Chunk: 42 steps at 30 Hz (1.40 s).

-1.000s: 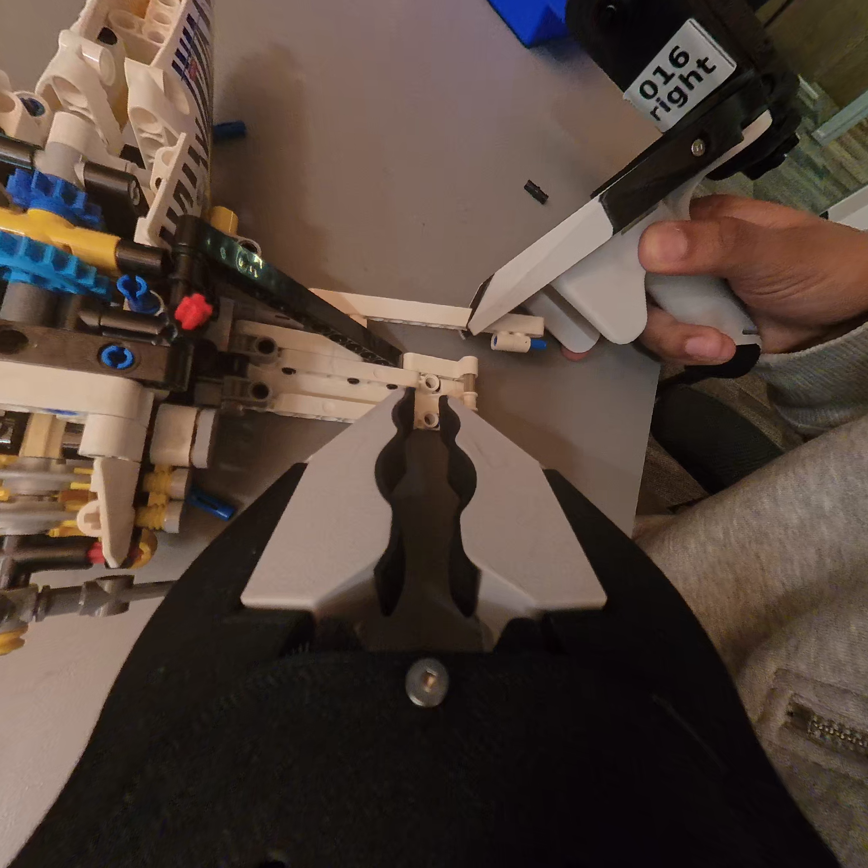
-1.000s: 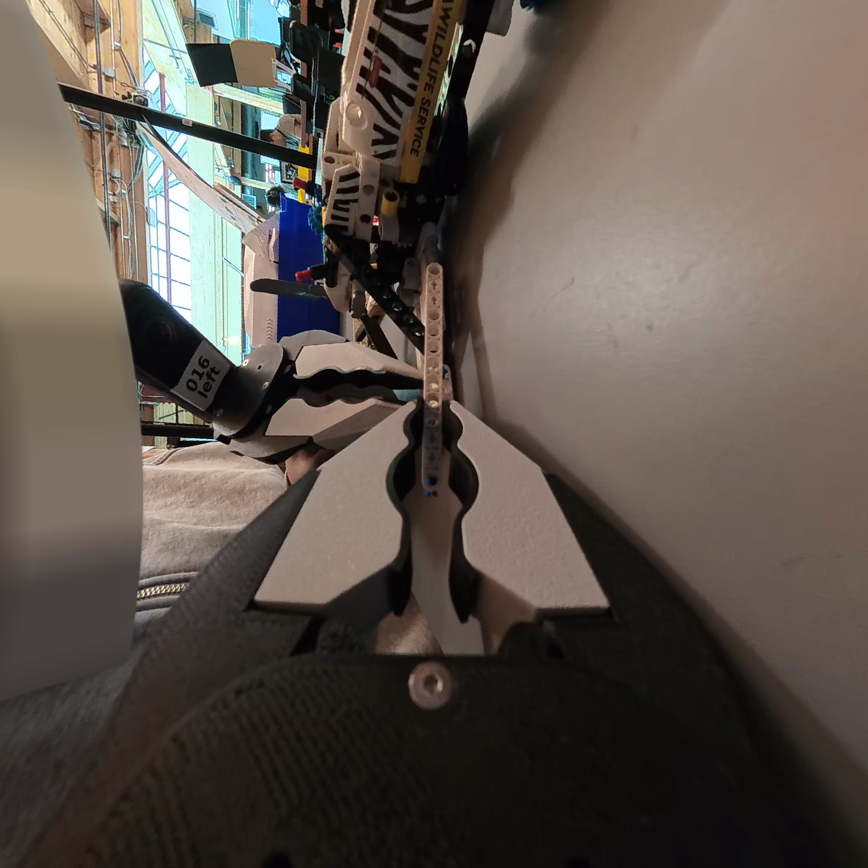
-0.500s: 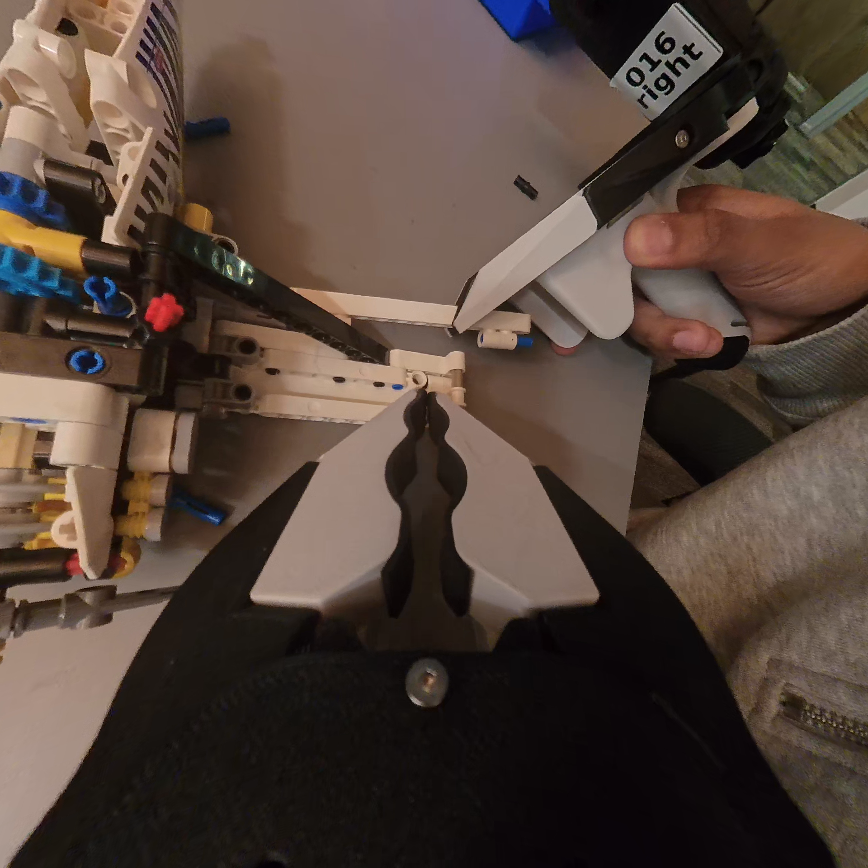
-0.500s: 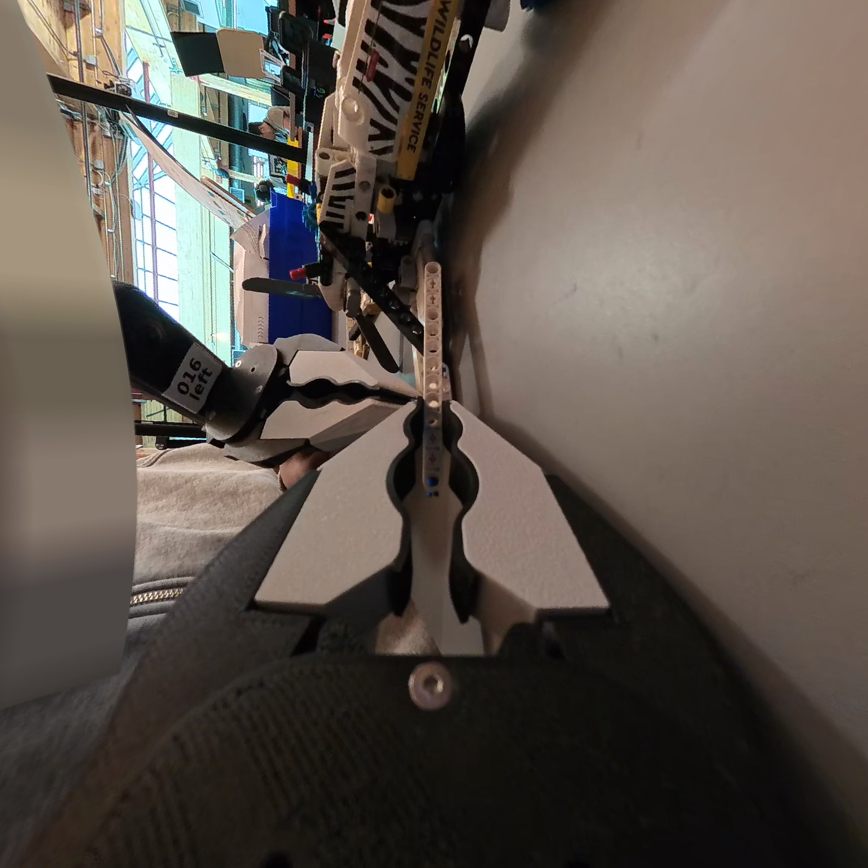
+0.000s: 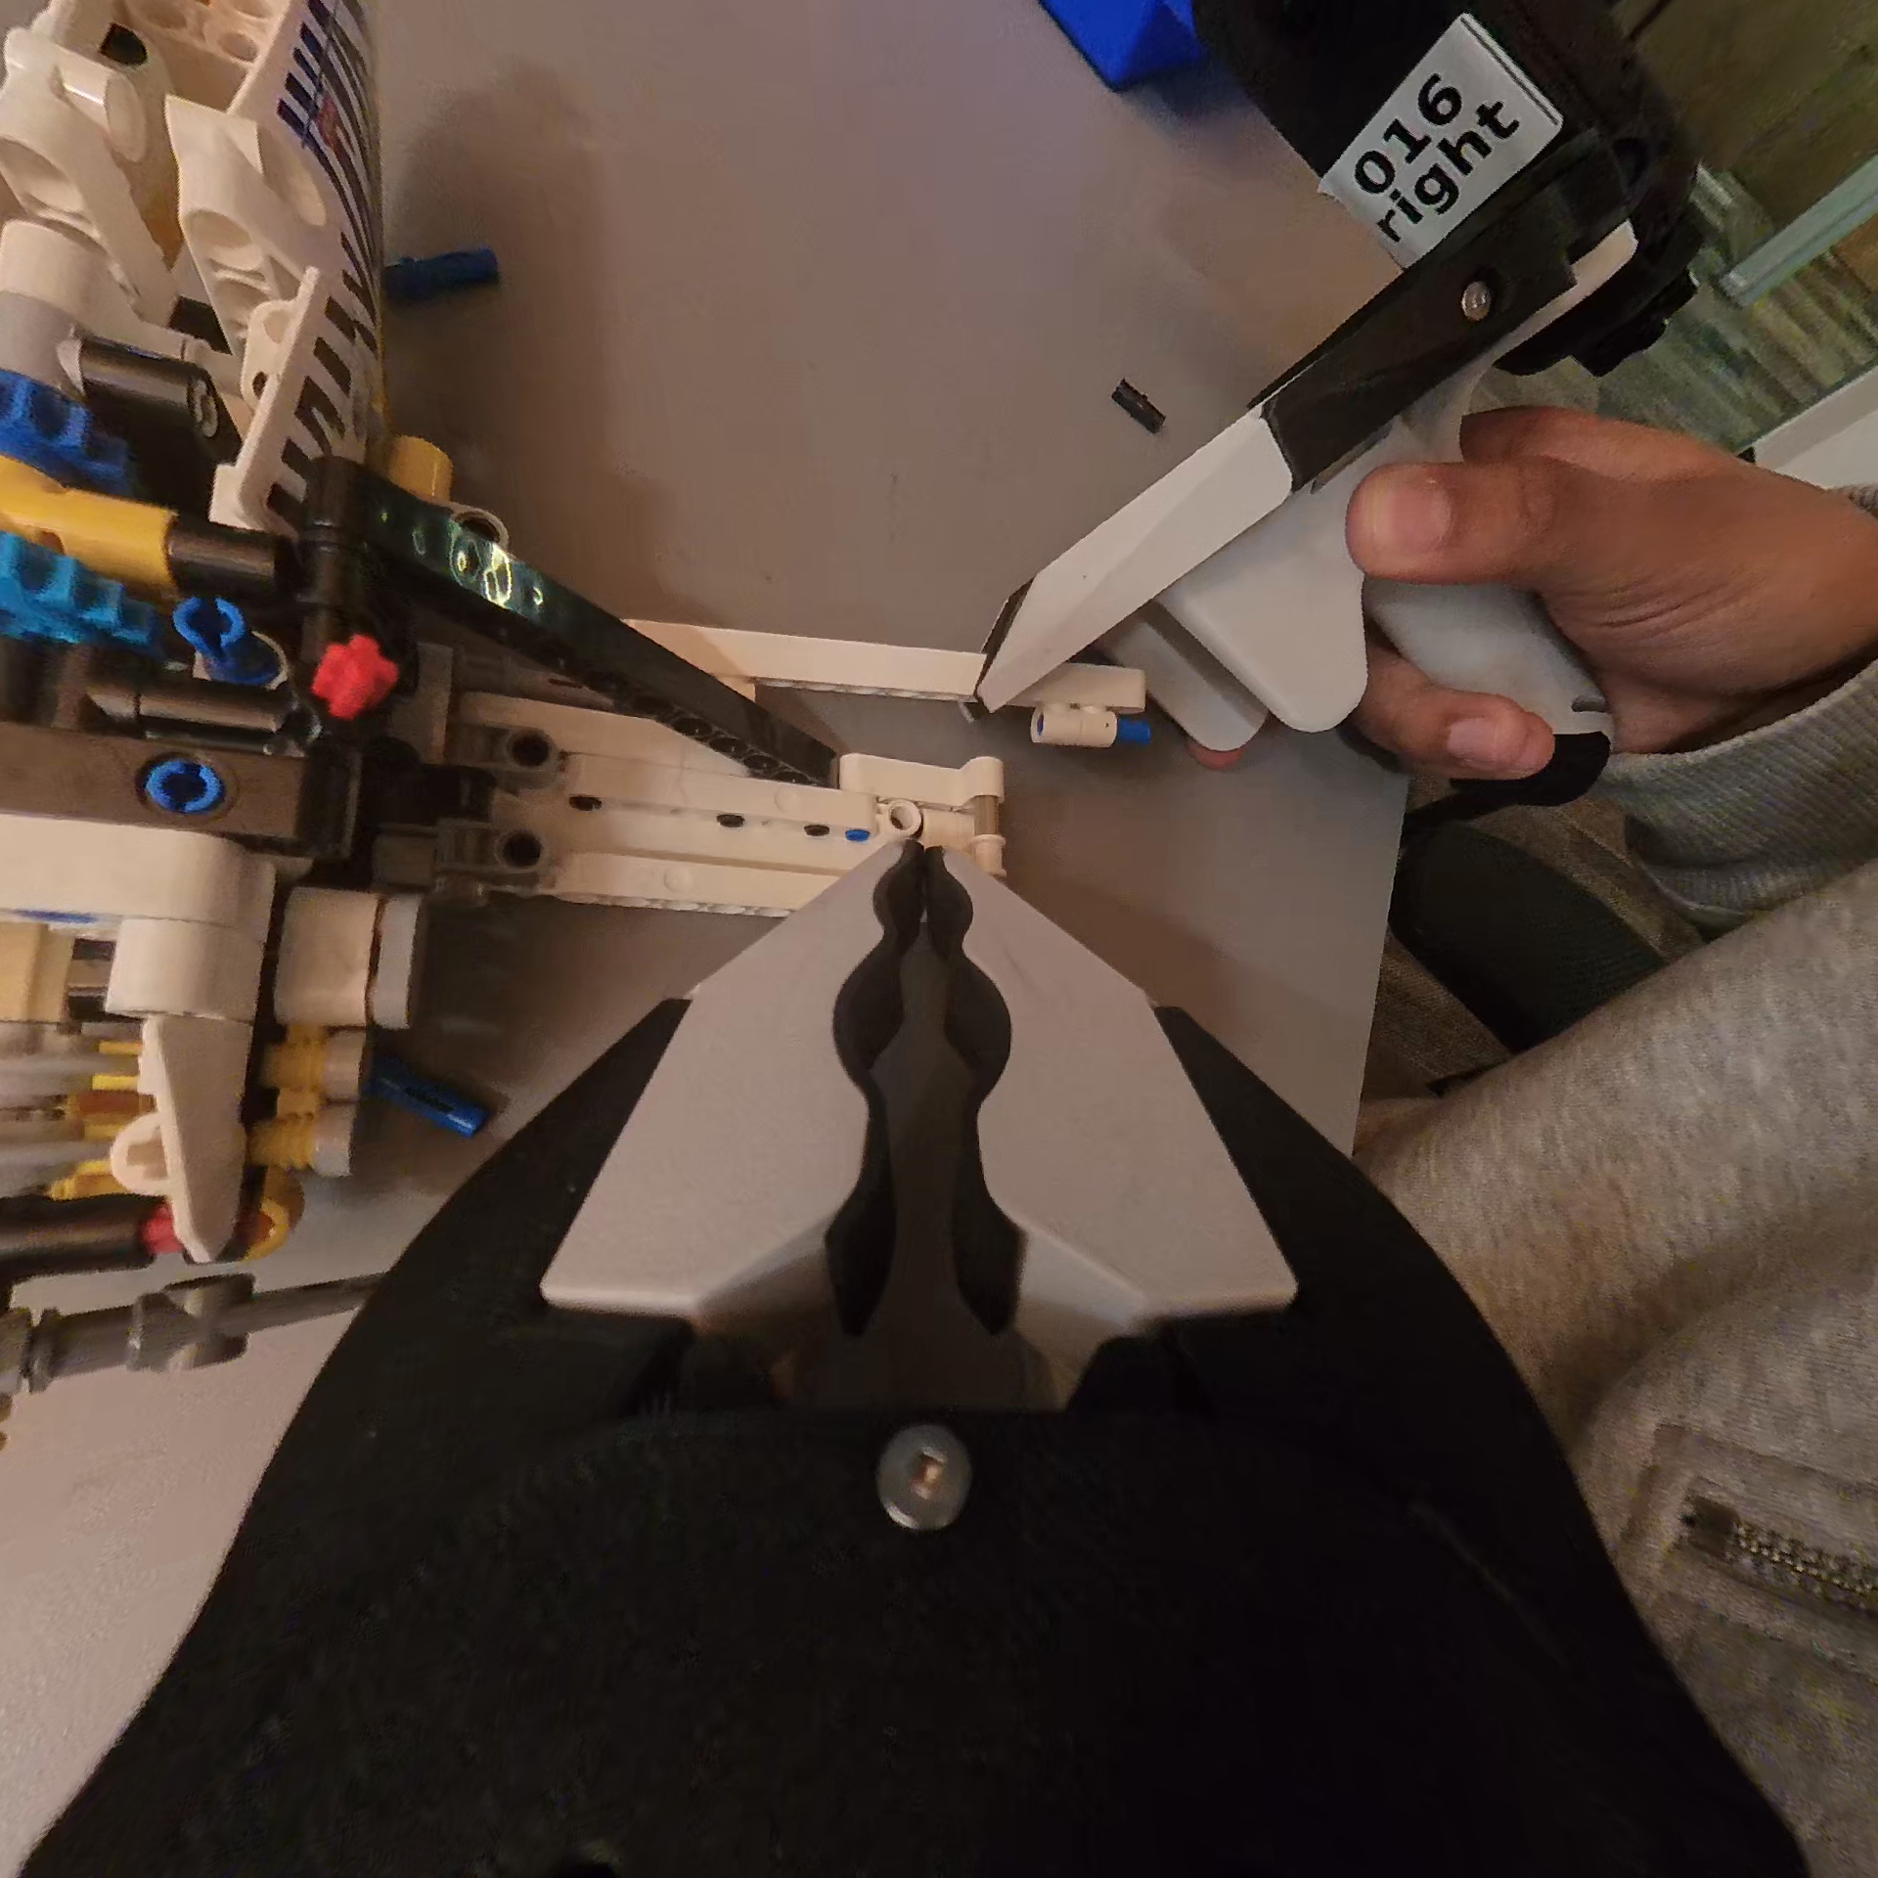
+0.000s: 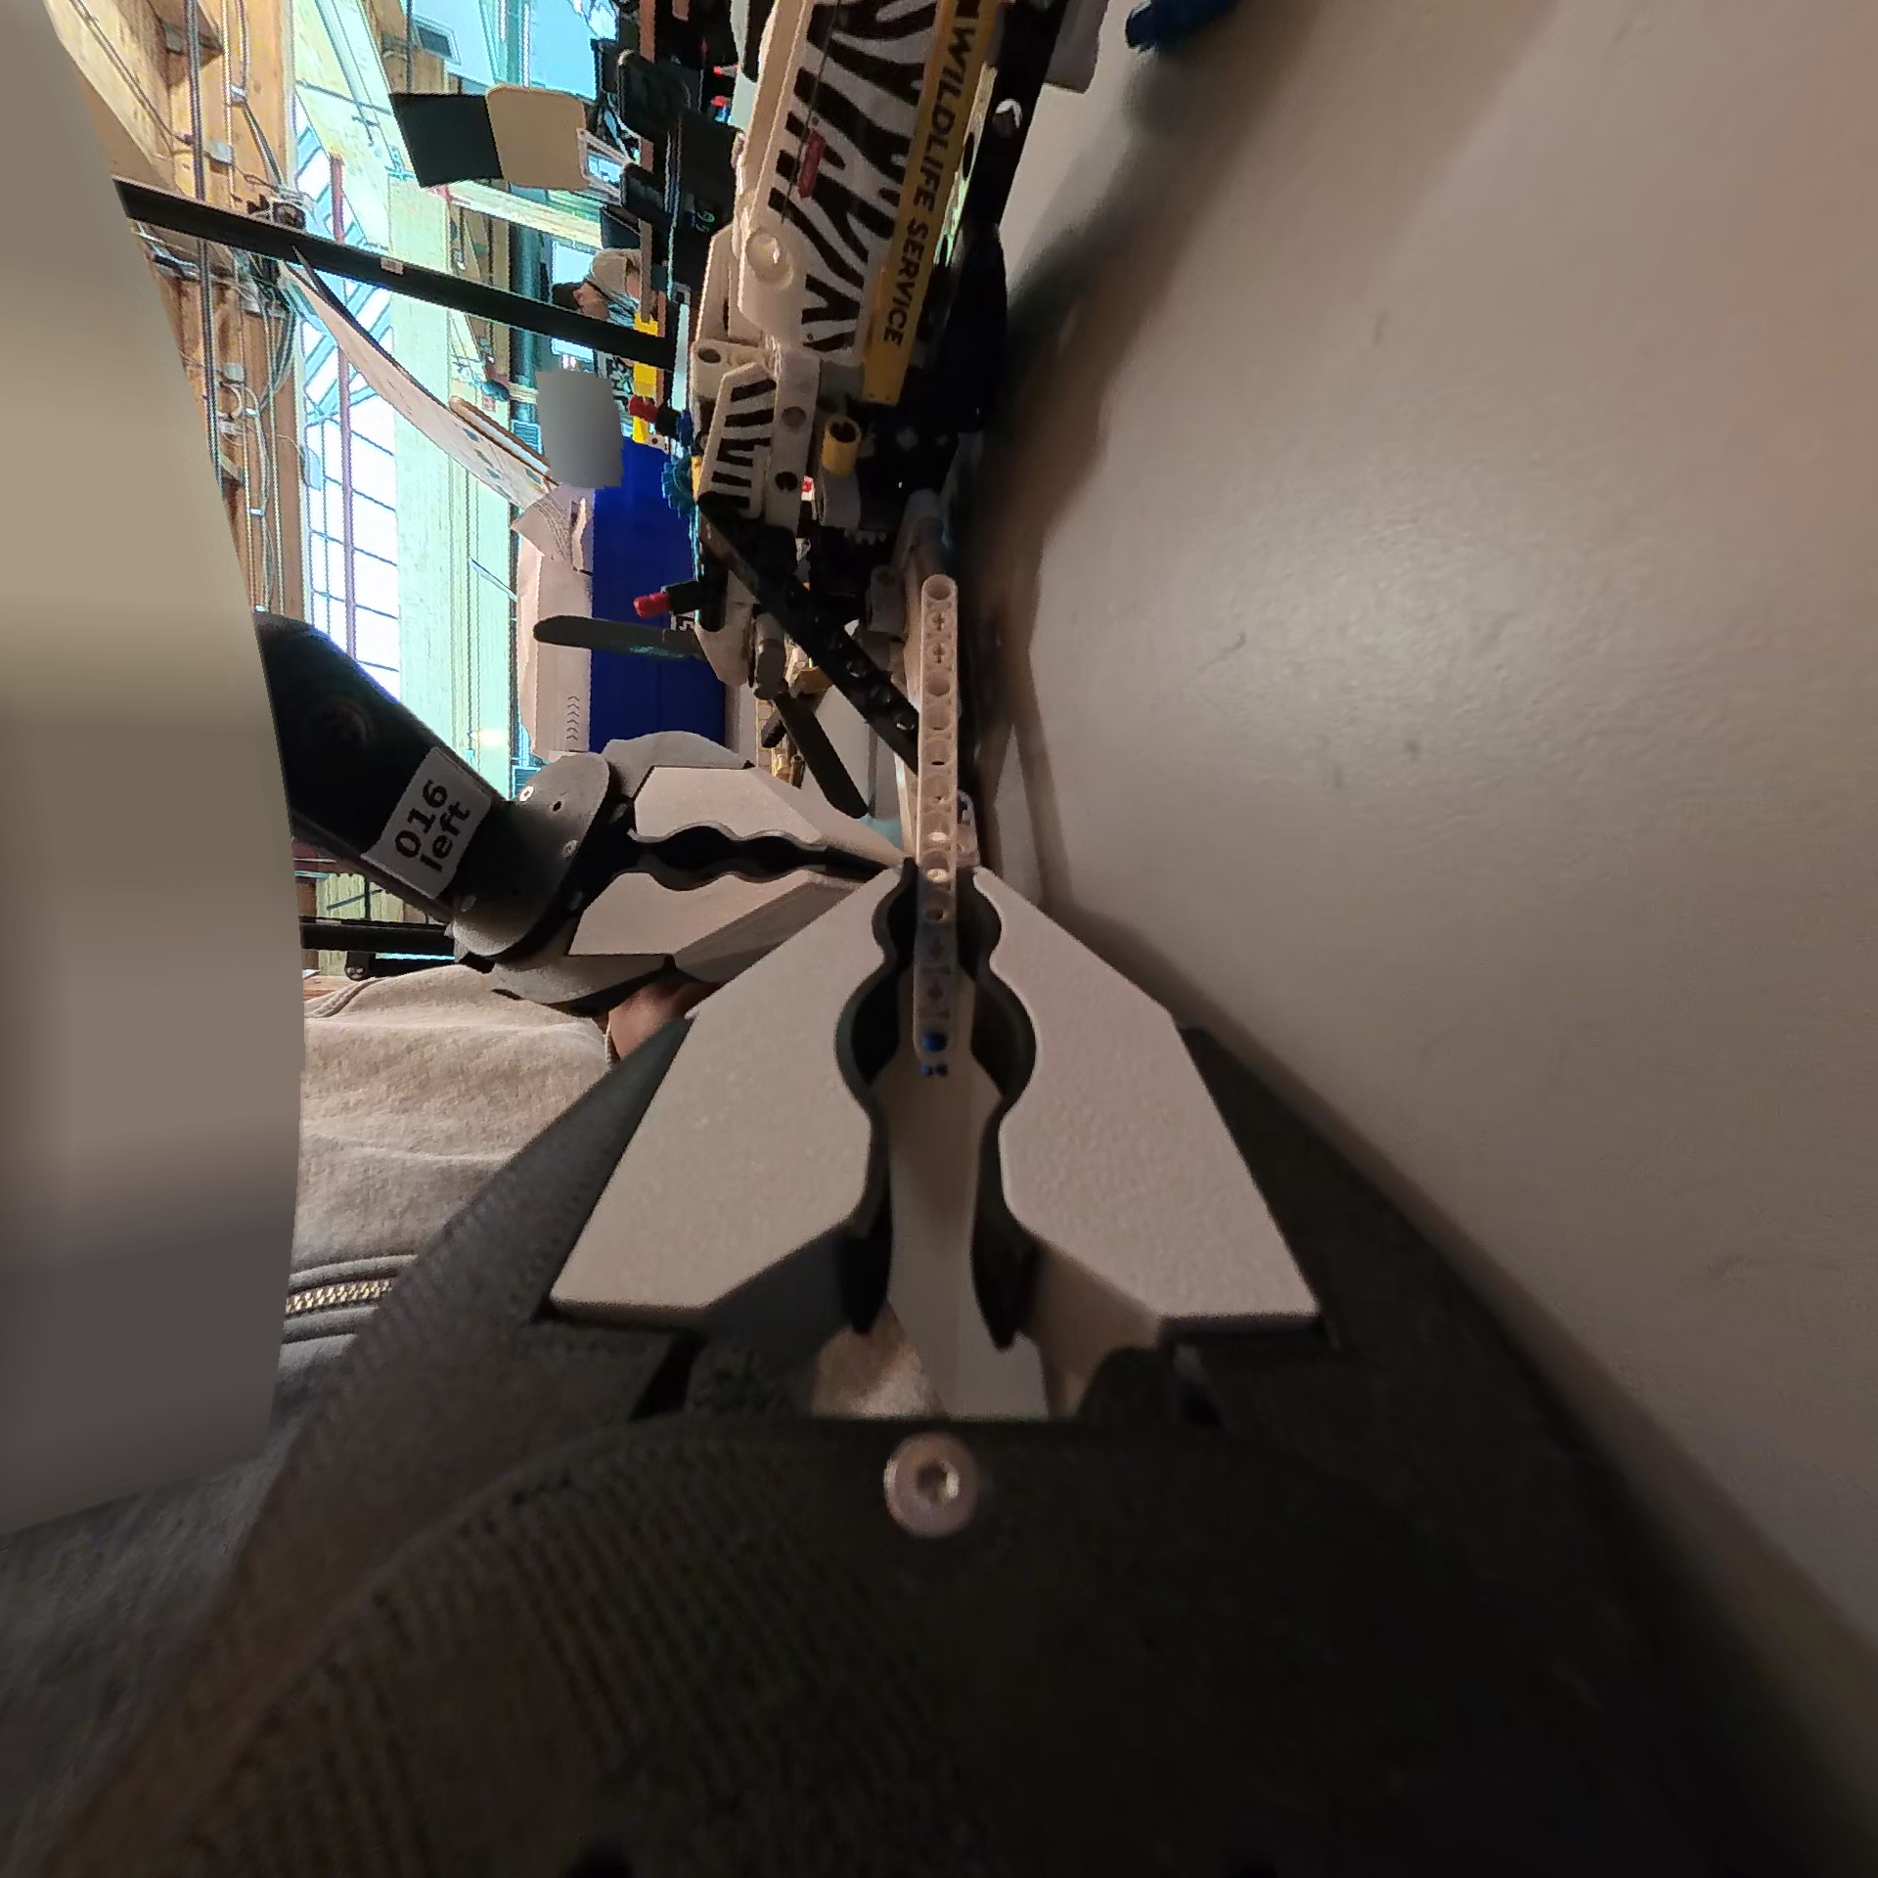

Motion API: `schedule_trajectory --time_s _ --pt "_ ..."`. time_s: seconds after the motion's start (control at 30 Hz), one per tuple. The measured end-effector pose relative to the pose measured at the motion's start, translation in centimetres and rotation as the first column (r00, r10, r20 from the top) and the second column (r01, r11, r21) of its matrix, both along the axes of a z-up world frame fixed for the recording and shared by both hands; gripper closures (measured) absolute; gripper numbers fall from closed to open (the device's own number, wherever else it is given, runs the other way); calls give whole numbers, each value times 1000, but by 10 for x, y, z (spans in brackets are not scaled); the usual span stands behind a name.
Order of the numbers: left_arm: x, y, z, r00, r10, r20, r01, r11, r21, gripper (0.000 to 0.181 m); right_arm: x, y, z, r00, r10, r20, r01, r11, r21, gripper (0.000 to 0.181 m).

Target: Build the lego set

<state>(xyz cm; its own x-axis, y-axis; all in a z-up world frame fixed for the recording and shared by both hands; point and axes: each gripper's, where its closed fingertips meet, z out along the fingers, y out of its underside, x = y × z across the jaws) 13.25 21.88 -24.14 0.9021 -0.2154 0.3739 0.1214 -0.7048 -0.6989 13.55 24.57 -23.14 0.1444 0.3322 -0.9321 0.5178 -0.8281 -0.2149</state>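
The Lego model [image 5: 203, 610], white, black and yellow with striped panels, lies on the grey table [image 5: 813, 305] at the left. My left gripper [image 5: 923, 864] is shut, its tips against a small white connector [image 5: 915, 803] at the end of the model's white beams. My right gripper [image 5: 1001, 681] is shut on a long white holed beam [image 5: 843, 666] that reaches to the model. In the right wrist view the beam [image 6: 940, 732] runs forward from between my right gripper's tips [image 6: 933, 884], with the left gripper [image 6: 711, 864] beside it.
A small white connector with a blue pin [image 5: 1082, 725] lies under the right gripper. Loose blue pins [image 5: 442, 272] [image 5: 427, 1103] and a small black piece [image 5: 1138, 401] lie on the table. The table edge [image 5: 1372, 965] is at the right. A hand [image 5: 1585, 610] holds the right gripper. My left and right fingertips are right by each other.
My left gripper's jaws held the small white connector between their tips a second ago; they are now closed together just short of it. The right gripper and beam have barely moved.
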Motion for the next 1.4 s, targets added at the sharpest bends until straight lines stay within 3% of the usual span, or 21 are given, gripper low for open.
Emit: schedule_trajectory --time_s 0.43,0.8,0.9,1.17,1.4 --pt "-2 -3 0 999 6 -36 -6 1000 6 181 2 1 2 999 -39 -9 39 997 72 175" --pt "-20 -29 1 978 48 -203 -48 999 5 181 15 22 4 974 -221 -51 225 919 323 176" --pt "-24 -39 11 975 71 -209 -62 997 50 181 14 16 1 973 -225 -48 227 897 379 176" --pt "-49 -79 60 981 187 -44 -172 959 226 181 9 4 1 974 -217 -64 225 897 381 175" --pt "-69 -120 67 966 254 -42 -230 926 299 179 9 -7 -2 986 -159 -49 163 871 463 176"
